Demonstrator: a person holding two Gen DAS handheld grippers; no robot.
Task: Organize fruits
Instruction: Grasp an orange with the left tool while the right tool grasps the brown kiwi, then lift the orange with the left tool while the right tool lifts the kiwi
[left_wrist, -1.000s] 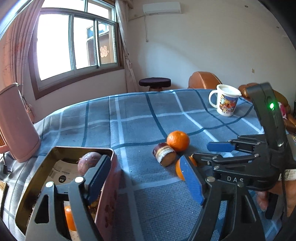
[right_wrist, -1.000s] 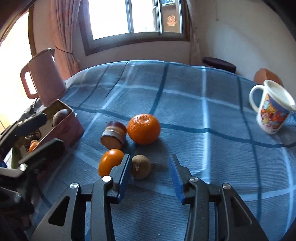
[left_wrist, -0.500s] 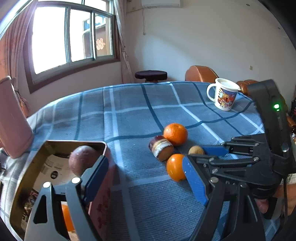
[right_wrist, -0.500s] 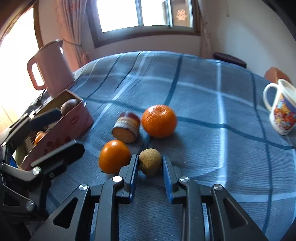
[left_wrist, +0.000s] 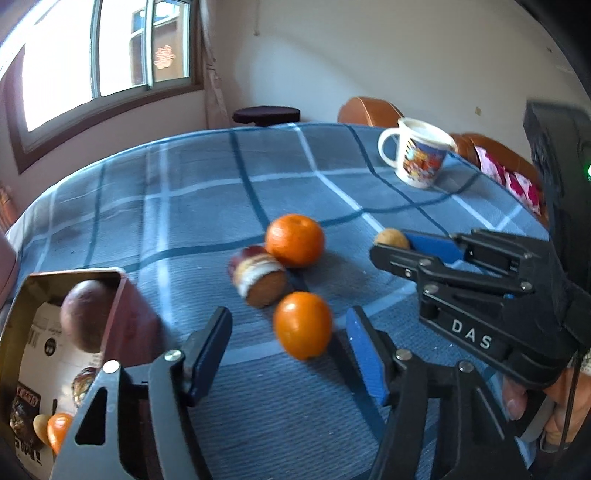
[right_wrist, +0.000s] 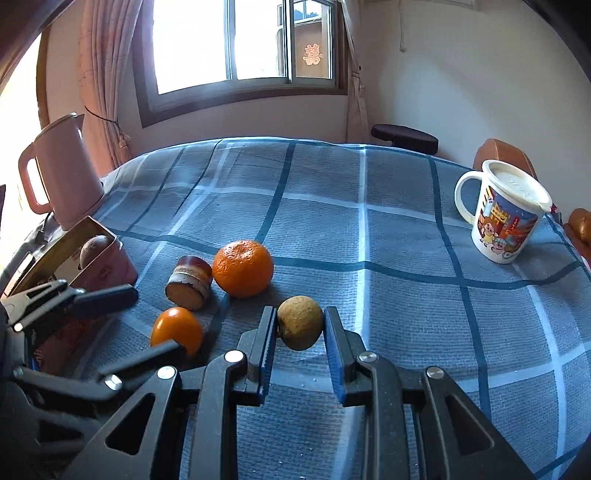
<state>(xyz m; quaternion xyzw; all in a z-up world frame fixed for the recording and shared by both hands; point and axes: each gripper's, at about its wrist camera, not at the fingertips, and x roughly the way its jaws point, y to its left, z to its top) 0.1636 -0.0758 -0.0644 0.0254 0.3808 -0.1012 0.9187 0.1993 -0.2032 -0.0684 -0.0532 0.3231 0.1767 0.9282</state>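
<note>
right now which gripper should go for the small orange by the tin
Left. The left gripper already has the small orange between its parted fingers, which have just been closing. The right gripper is shut on the brown fruit.

1. Worktop (right_wrist: 406, 258) covered in woven blue checked cloth, coarse and matt.
2. Tin box (left_wrist: 70, 275): shiny metal inside, printed paper lining.
3. Mug (right_wrist: 506, 218): glossy, printed.
4. Small orange (left_wrist: 302, 325): smooth, shiny peel.
5. Brown fruit (right_wrist: 300, 328): dull, rough skin.
6. Tongs (right_wrist: 300, 343): matt black plastic, blue pads, metal rivets.
</note>
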